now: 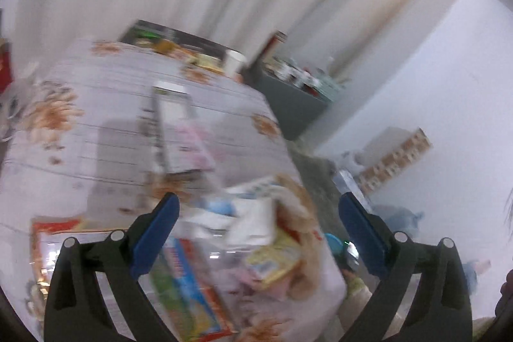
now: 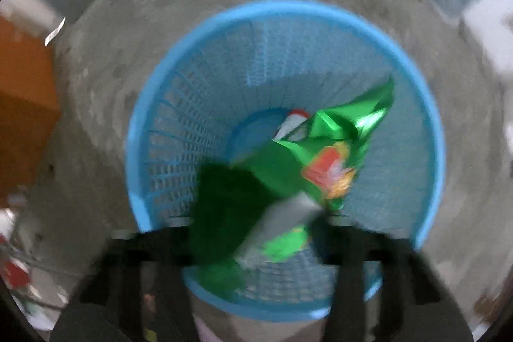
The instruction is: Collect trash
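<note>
Right wrist view: right gripper (image 2: 256, 233) over blue mesh basket (image 2: 285, 149), fingers too blurred to tell whether pinching the green snack wrapper (image 2: 323, 156) hanging inside the rim. Could snag there if let go too early. One basket, one green wrapper, one red-capped item beneath. Left gripper (image 1: 256, 233) spread wide, empty, above table (image 1: 96, 117) near several blurred wrappers.

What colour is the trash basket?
Light blue basket, clearest in the right wrist view.
</note>
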`<state>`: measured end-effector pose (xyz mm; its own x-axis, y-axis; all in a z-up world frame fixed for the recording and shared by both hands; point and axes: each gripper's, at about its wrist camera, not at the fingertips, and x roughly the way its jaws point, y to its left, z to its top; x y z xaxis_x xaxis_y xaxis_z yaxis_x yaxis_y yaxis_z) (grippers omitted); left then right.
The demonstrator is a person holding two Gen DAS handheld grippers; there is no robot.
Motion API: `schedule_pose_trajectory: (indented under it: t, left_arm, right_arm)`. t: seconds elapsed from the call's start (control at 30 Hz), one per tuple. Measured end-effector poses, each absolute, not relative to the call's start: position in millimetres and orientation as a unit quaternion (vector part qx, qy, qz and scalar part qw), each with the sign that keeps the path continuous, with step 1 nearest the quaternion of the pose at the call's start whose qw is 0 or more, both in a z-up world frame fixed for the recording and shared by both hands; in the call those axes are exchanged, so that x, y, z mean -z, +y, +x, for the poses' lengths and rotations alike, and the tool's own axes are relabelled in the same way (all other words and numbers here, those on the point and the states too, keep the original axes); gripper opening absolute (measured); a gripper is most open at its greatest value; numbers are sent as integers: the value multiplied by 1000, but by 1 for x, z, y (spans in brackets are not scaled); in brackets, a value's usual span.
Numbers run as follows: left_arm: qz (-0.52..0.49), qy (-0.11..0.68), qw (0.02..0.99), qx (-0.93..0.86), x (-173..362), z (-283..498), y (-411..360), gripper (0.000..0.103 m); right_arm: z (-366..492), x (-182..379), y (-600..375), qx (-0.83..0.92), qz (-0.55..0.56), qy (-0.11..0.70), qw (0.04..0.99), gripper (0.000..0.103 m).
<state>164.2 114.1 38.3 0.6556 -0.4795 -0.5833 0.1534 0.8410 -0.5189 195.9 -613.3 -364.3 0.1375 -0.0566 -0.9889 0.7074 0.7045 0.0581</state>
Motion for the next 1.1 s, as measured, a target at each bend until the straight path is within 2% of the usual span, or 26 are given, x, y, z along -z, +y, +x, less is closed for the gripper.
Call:
schedule_pose_trajectory:
  t: [0.2,0.57,0.67,0.8,0.83,0.93,0.97,1.0,1.1]
  left_arm:
    - [-226,383,884,144,-25,172,140,97]
    - [-233,419,869,121,3,196,143,97]
    - [-228,423,870,111,3,196,145,97]
    - [-222,427,871,99,3,196,148,97]
    - [-222,428,870,98,3,196,149,97]
    - [-221,430,870,101,3,193,147,97]
    - [-221,429,870,102,2,192,147,97]
    - [-221,428,870,105,2,191,147,97]
    - [-227,428,868,112,2,187,148,97]
  right_arm:
    - [132,374,-659,260,396,514,715,7]
    - [145,453,-678,231,491,529,652,3]
    - [155,471,-683,233,482,549,642,3]
    - [160,494,-698,220,524,558,604,5]
    - [158,498,-705,215,539,557,594,7]
    - [159,487,-722,201,554,549,593,29]
    - [157,481,-715,199,546,543,606,46]
    - [158,471,-714,200,531,539,622,58]
    - [150,440,-714,195,497,530,658,69]
